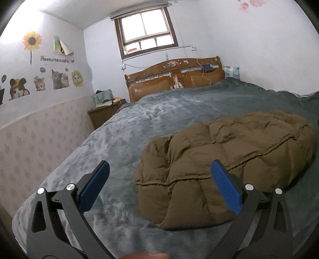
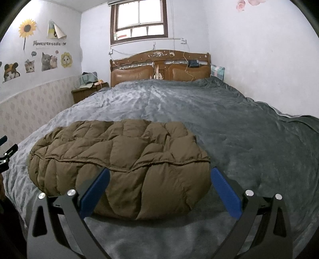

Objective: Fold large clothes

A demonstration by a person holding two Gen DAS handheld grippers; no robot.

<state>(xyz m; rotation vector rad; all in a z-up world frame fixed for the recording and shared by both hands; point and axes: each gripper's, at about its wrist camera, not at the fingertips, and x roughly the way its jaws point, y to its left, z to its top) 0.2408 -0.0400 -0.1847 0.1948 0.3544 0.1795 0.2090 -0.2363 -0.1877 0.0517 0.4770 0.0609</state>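
Note:
A brown quilted puffer coat (image 1: 223,159) lies folded into a thick bundle on the grey bed cover (image 1: 139,123). It also shows in the right wrist view (image 2: 123,163), on the near part of the bed cover (image 2: 239,129). My left gripper (image 1: 159,169) is open and empty, hovering just in front of the bundle's left end. My right gripper (image 2: 159,175) is open and empty, just in front of the bundle's right half, its blue pads (image 2: 225,191) standing before the bundle's front side. The left gripper's tip (image 2: 6,153) shows at the left edge of the right wrist view.
A wooden headboard (image 2: 159,67) stands at the far end of the bed under a window (image 2: 139,18). A wooden nightstand (image 2: 85,93) with bags sits at the bed's far left. Walls run along the left and right sides (image 2: 269,59).

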